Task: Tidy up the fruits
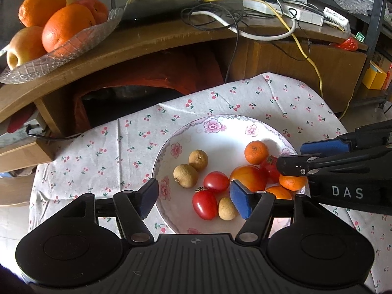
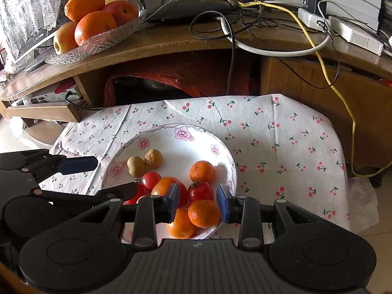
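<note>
**Both tools poised over a mixed plate**

Nearest us, the right tool [image 2: 197,202] is spread, its blue pads flanking a small mandarin [image 2: 203,213] at the plate's near rim without clearly touching it; we judge that it lines up for a grasp, though a release would look the same. The left tool [image 1: 193,196] is spread wider and grips nothing, hovering above an oval cherry tomato [image 1: 204,204] and a pale longan [image 1: 226,208].

The fruits lie jumbled together on the glossy porcelain plate [image 1: 215,127] with its pink flower border: three dull, rough-skinned longans, smooth shiny tomatoes, dimpled mandarins and one larger orange-red fruit [image 1: 248,177]. The kinds are mingled rather than grouped (only two longans [image 1: 193,167] sit as a pair), so sorting seems unfinished. The plate rests on a table covered by a soft, creased cherry-print cloth [image 2: 281,132].

Farther back, a cut-glass dish [image 2: 98,41] on the curved wooden shelf carries big oranges [image 2: 94,27] and apples, beside tangled cables [image 2: 245,7].
</note>
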`<state>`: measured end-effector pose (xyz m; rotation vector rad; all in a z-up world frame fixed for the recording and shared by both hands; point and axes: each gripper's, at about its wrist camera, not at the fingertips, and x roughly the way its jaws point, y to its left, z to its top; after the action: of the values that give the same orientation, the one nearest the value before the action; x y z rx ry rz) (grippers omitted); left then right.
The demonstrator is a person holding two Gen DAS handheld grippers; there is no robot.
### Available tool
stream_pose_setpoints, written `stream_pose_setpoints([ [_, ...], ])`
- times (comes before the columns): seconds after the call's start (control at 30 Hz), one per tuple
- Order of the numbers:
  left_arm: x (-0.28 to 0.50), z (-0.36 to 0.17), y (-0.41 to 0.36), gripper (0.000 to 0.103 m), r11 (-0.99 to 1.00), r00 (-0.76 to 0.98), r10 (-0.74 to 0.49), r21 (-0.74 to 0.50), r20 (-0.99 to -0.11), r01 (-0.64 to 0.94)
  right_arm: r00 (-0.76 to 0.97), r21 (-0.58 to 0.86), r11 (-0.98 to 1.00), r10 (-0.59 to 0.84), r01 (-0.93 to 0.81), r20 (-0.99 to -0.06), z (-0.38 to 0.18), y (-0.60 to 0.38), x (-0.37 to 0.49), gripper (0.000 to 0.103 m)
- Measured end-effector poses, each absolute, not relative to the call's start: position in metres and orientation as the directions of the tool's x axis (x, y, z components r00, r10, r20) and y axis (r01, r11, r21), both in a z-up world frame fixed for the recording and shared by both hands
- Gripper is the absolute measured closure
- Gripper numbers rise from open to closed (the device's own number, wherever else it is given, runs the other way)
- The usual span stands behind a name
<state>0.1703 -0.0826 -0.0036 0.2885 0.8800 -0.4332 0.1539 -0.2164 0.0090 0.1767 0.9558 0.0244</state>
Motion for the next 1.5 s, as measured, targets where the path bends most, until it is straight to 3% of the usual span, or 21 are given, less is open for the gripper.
stream_pose_setpoints([
  [0.27, 0.154, 0.008, -0.076, 0.019, 0.891, 0.607, -0.217, 0.099, -0.764, 0.443, 0.603, 0.155, 0.985, 0.079, 0.074, -0.794, 0.02, -0.212, 0.136, 0.067],
  [0.57, 0.137, 0.018, -0.064, 0.015, 0.908, 0.642, -0.215, 0.09, -0.736, 0.408, 0.634, 0.136, 0.989, 0.064, 0.065, -0.77, 0.032, -0.203, 0.114, 0.064],
  [0.8, 0.119, 0.019, -0.059, 0.0, 0.911, 0.689, -0.168, 0.155, -0.705, 0.381, 0.638, 0.126, 0.989, 0.051, 0.074, -0.768, 0.033, -0.198, 0.094, 0.063],
  [0.93, 0.103, 0.016, -0.059, 0.0, 0.9, 0.706, -0.14, 0.208, -0.694, 0.382, 0.639, 0.132, 0.987, 0.046, 0.088, -0.768, 0.035, -0.196, 0.078, 0.062],
  [1.13, 0.083, 0.011, -0.046, 0.0, 0.919, 0.668, -0.179, 0.119, -0.722, 0.375, 0.629, 0.139, 0.983, 0.033, 0.12, -0.777, 0.033, -0.194, 0.049, 0.061],
  [1.5, 0.042, 0.011, -0.023, 0.0, 0.941, 0.653, -0.183, 0.062, -0.735, 0.333, 0.604, 0.146, 0.982, 0.047, 0.116, -0.796, 0.025, -0.176, 0.001, 0.061],
])
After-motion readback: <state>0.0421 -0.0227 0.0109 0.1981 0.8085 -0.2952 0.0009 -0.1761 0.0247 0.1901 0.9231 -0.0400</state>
